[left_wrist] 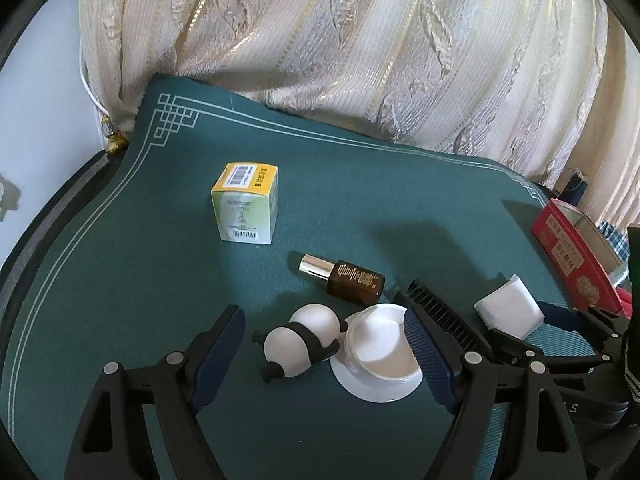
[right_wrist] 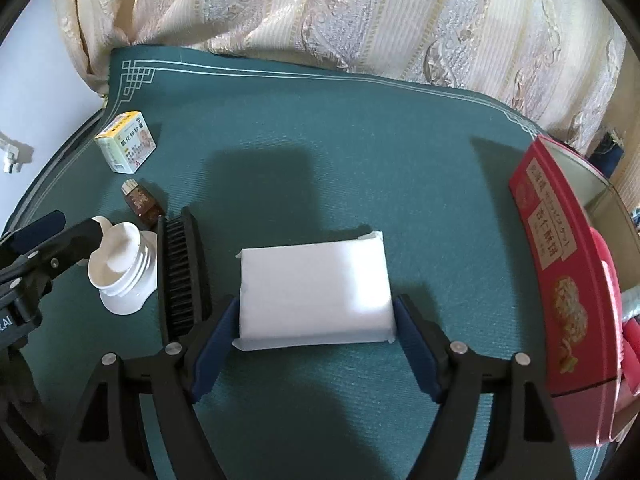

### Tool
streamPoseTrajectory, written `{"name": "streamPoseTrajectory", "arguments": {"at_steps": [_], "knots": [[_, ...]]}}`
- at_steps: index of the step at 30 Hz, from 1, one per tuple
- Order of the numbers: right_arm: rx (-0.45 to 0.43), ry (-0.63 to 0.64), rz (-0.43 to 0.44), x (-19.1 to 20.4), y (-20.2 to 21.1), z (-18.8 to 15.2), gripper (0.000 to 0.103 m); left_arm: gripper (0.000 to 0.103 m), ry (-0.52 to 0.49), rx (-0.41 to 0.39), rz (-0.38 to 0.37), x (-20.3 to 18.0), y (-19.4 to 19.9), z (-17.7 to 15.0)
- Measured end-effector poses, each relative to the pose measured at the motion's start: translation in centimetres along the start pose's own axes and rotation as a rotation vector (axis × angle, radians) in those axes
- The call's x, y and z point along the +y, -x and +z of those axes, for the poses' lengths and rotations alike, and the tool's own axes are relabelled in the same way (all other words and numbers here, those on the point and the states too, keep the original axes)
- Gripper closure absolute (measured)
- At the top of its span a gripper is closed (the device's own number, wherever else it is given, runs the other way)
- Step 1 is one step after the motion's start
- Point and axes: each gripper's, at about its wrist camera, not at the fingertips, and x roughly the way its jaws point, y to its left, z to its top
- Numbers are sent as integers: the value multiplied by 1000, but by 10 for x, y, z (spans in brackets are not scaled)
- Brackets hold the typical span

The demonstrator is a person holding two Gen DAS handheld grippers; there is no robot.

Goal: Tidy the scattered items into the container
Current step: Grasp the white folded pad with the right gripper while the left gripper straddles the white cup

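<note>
My left gripper [left_wrist: 324,344] stands open low over the green mat, its pads either side of a white panda toy [left_wrist: 304,340] and an open white jar [left_wrist: 380,348], touching neither. A brown bottle [left_wrist: 352,278] lies just beyond them, and a yellow-green box [left_wrist: 246,204] stands farther back. My right gripper [right_wrist: 316,332] is open, its blue pads flanking the near corners of a white tissue pack [right_wrist: 316,284]; I cannot tell whether they touch it. A black brush [right_wrist: 182,272] lies left of the pack. The red container [right_wrist: 560,264] stands at the right edge.
A patterned cream curtain [right_wrist: 360,20] hangs right behind the green mat [right_wrist: 360,140]. A finger of the left gripper [right_wrist: 76,236] reaches in beside the white jar [right_wrist: 120,264]. The mat's left edge drops to a dark rim. Something pink lies inside the container.
</note>
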Motion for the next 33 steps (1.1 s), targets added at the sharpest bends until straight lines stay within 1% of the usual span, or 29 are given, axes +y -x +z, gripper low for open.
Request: {"name": "streamPoseTrajectory", "arguments": {"at_steps": [11, 16, 20, 27, 28, 31, 33], "knots": [[-7, -7, -3, -3, 0, 1, 22, 20, -4, 30, 3, -2, -9, -3], [1, 10, -25, 1, -3, 2, 21, 20, -2, 28, 2, -1, -10, -3], [5, 10, -26, 0, -4, 2, 19, 20, -5, 30, -2, -2, -10, -4], [1, 16, -22, 0, -4, 1, 18, 20, -6, 32, -6, -3, -12, -5], [0, 19, -20, 0, -4, 1, 19, 20, -6, 33, -6, -3, -11, -5], [-13, 39, -15, 4, -3, -1, 27, 20, -5, 33, -7, -3, -11, -5], [-19, 50, -19, 6, -2, -1, 28, 20, -4, 33, -6, -4, -11, -5]]}}
